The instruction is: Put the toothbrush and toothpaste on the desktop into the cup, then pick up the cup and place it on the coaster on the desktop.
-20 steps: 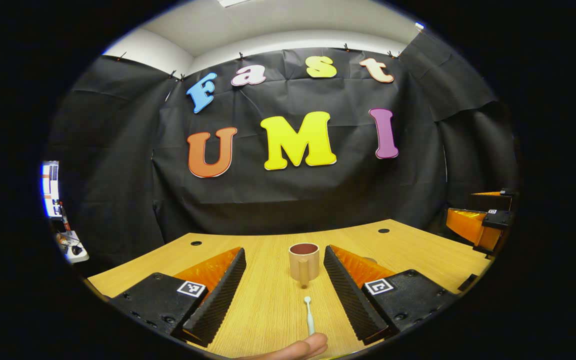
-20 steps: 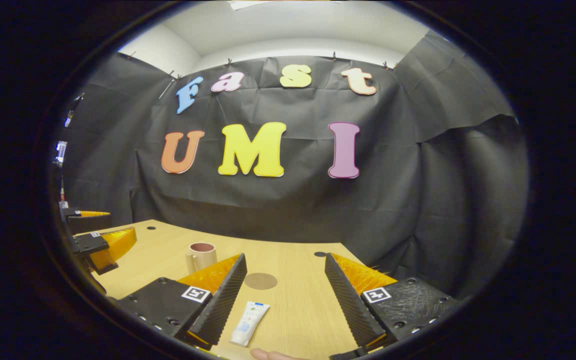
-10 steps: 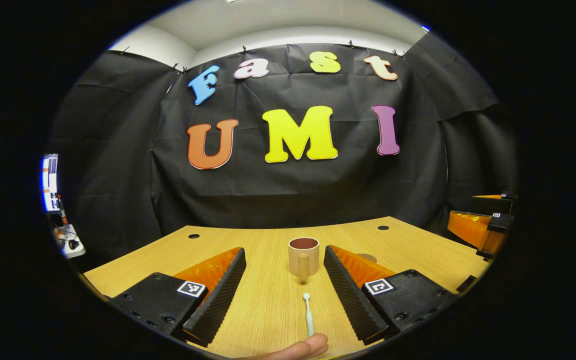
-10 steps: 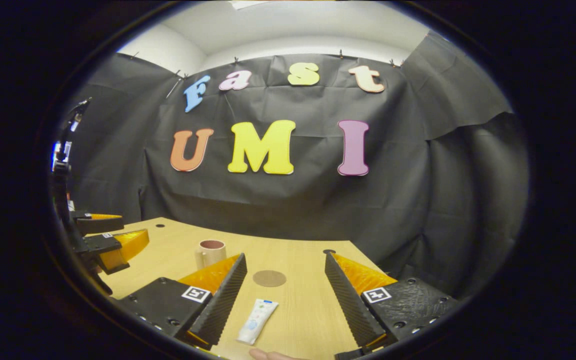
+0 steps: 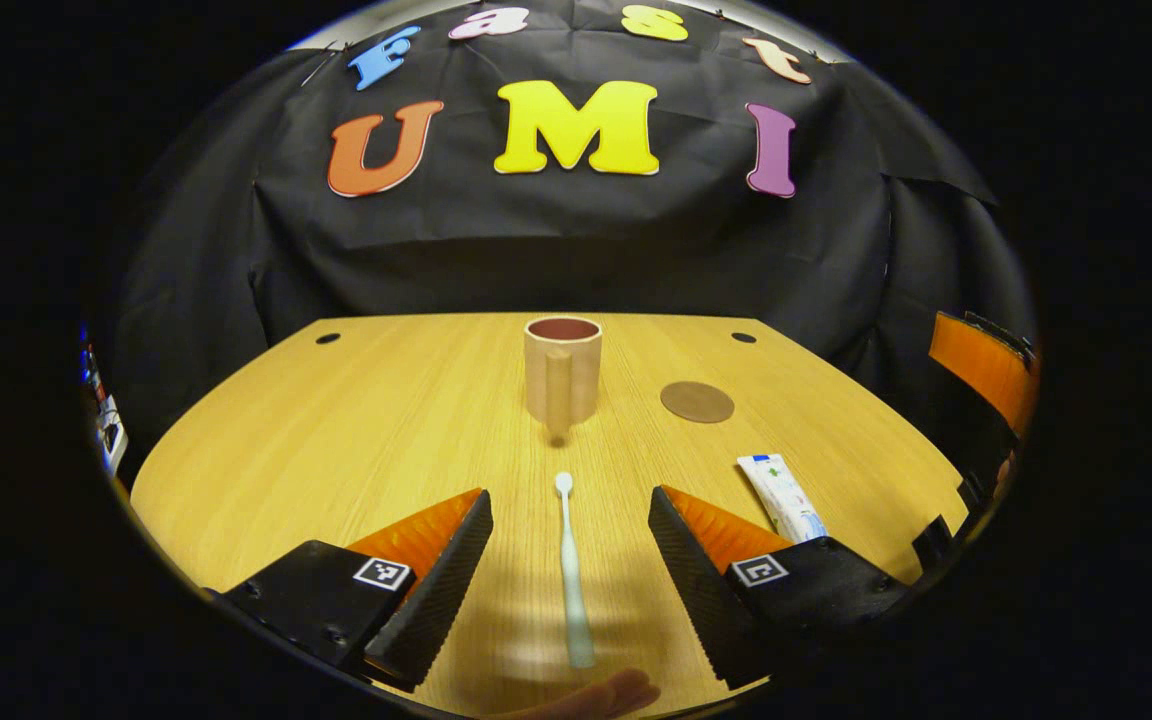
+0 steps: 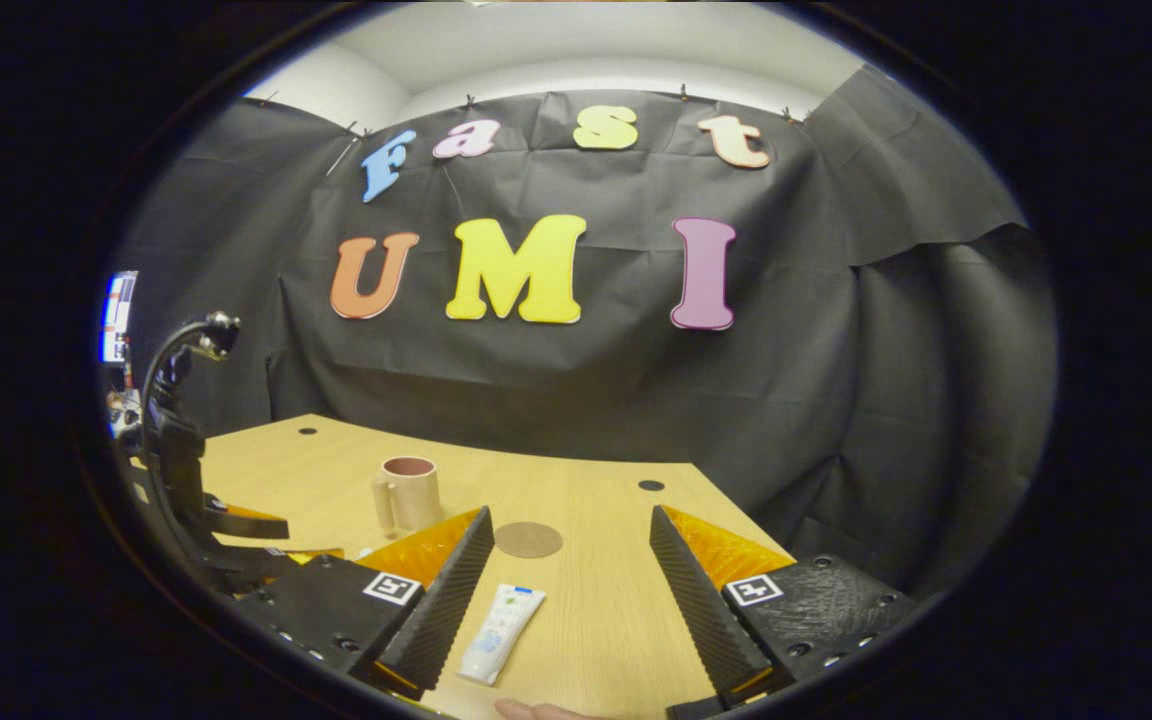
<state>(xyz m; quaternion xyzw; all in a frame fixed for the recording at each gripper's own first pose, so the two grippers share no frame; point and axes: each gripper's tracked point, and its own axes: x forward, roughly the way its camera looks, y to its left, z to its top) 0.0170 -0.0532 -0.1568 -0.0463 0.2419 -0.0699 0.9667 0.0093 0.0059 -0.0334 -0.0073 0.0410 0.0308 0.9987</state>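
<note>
- In the left gripper view, my left gripper [image 5: 570, 525] hangs over the wooden desktop [image 5: 356, 420] with its fingers spread wide and nothing between them touching either one.
- The toothbrush [image 5: 569, 565] lies flat on the desktop in the gap between my fingers, lengthwise, its small head pointing away toward the cup [image 5: 562, 370].
- The cup stands upright past the brush head, apart from it, with its handle turned toward me.
- The round brown coaster [image 5: 697, 401] lies to the right of the cup, near it but not touching.
- The toothpaste [image 5: 782, 496] tube lies flat nearer to me than the coaster, just beyond my right-hand finger.
- A fingertip of my hand [image 5: 604, 697] shows at the bottom edge.
- In the right gripper view, my right gripper [image 6: 572, 575] is held low over the desktop [image 6: 596, 620], its fingers likewise released and apart.
- The toothpaste [image 6: 502, 619] lies between them, close beside the left-hand finger; I cannot tell whether it touches it.
- The coaster [image 6: 528, 539] lies beyond the tube, and the cup [image 6: 408, 493] stands upright farther left, handle to its left.
- My other gripper [image 6: 236, 540] shows at the far left, low over the desktop.
</note>
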